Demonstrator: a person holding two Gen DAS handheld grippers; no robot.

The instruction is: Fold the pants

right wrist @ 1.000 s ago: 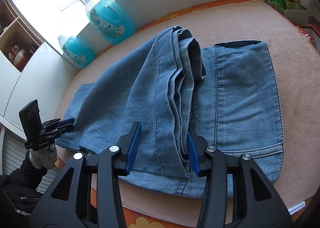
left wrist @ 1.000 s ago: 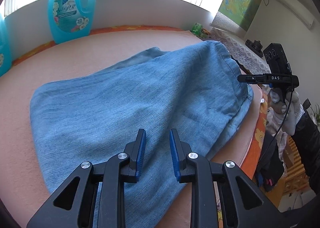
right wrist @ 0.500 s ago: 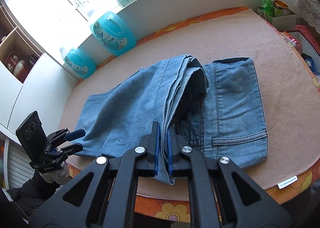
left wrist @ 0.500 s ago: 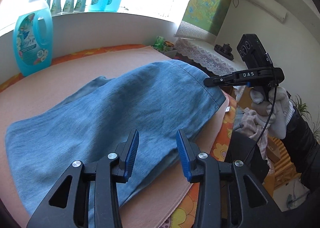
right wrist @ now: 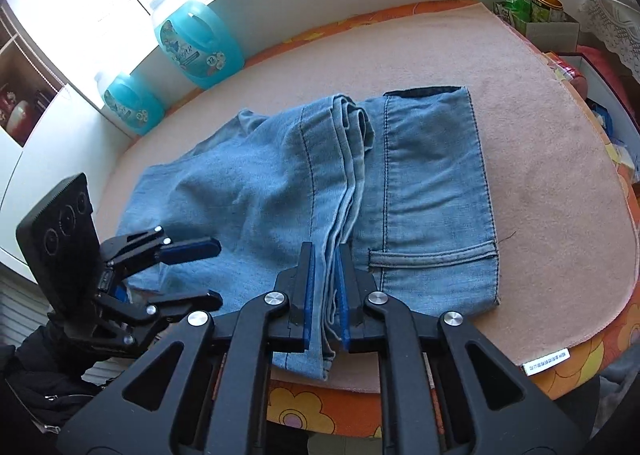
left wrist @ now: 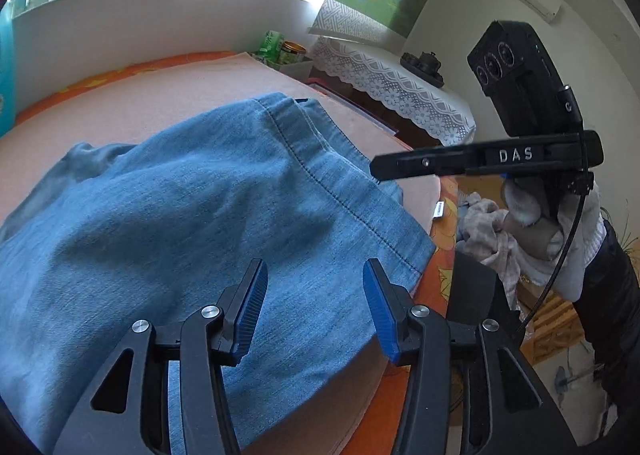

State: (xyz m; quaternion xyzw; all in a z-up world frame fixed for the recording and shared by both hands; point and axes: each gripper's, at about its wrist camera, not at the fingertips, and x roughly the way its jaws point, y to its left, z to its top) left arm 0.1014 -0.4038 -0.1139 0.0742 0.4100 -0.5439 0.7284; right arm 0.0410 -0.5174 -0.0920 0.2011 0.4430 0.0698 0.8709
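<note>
Denim pants (right wrist: 304, 191) lie half-folded on the table (right wrist: 560, 183), right gripper (right wrist: 325, 287) jaws pinching the near hem edges, left gripper (left wrist: 312, 307) jaws spread w/ nothing between; next prob carry the hem across to the waistband.

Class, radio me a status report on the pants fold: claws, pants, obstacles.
Right claw shut on pants at the bunched hems. Left claw open, above the pants, holding nothing. Pants part-folded on mat. Nothing in the way.
</note>
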